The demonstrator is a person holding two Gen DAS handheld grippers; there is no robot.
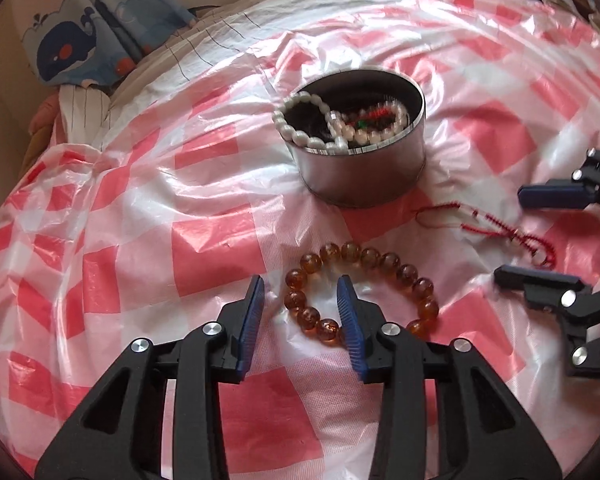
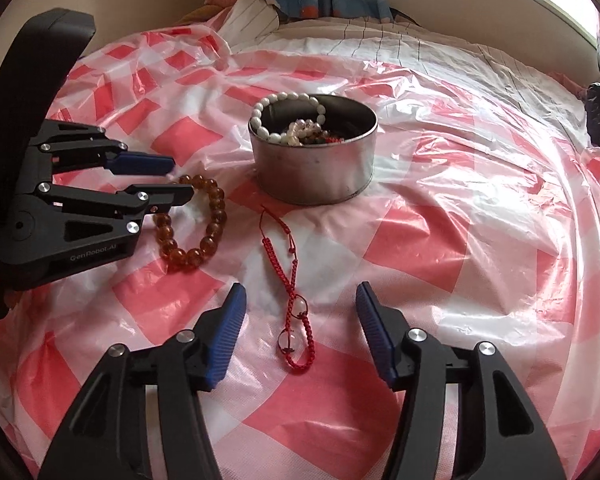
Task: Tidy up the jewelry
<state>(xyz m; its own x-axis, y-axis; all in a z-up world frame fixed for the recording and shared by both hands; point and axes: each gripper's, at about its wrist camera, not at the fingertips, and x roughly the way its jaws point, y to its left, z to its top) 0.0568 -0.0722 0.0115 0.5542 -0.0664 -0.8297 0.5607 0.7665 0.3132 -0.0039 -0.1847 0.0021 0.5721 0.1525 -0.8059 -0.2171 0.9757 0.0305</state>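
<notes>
The contents at the bottom of the round metal tin (image 1: 364,168) are dark and hard to make out; a white bead bracelet (image 1: 300,124) drapes over its rim. The left tool (image 1: 300,300), spread, straddles the near-left arc of the amber bead bracelet (image 1: 380,258) at lower centre without pinching it; one finger hides some beads. Its body reads "GenRobot.AI". The right tool (image 2: 300,308), spread, flanks the red cord bracelet (image 2: 292,280). All lies on a red-and-white checked plastic sheet (image 2: 440,240) over a bed; whale-print fabric (image 1: 72,40) sits upper left.

The left tongs (image 2: 180,178) carry "GenRobot.AI" in pale lettering on their black body.
</notes>
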